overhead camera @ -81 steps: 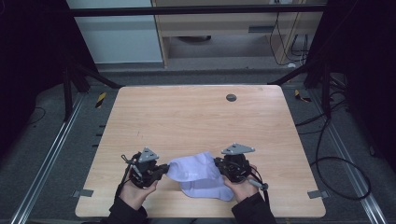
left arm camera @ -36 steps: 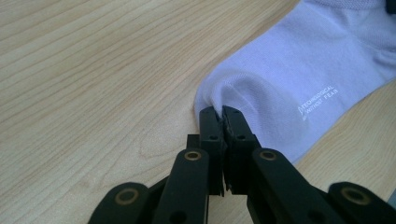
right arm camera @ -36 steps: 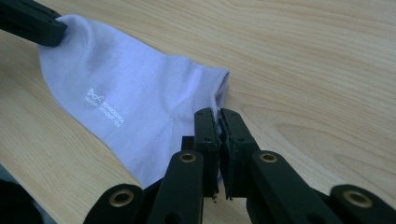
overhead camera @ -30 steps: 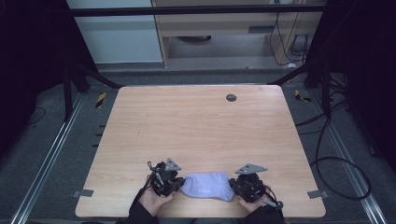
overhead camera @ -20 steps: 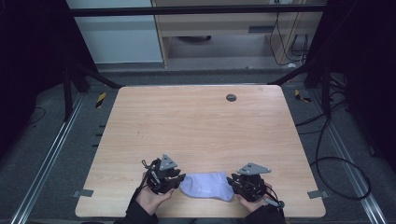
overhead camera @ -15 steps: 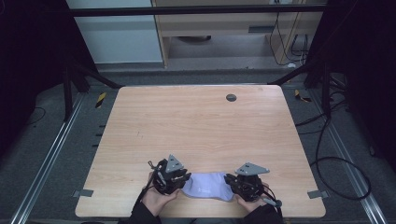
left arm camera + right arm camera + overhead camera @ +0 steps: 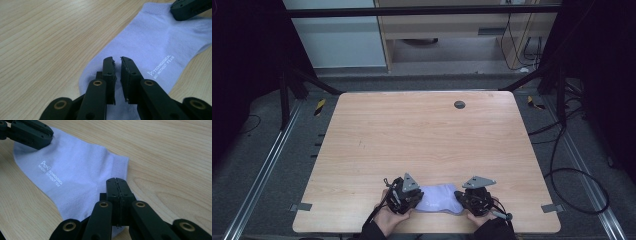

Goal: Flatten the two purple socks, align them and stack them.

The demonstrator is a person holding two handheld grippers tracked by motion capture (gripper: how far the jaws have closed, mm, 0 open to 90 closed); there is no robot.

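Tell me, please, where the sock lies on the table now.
In the high view the pale sock lies flat at the near edge of the table, between the left gripper and the right gripper.

My high view looked forward and down from above my side of the table (image 7: 422,135), taking in the whole top from afar. My left gripper view rode its gripper and faced close along its black jaws over the sock (image 7: 155,47), as did my right gripper view from the opposite end (image 7: 75,170). All three views shared the sock (image 7: 438,198) at the near edge, and each gripper view caught the other gripper's jaw tips beyond it.
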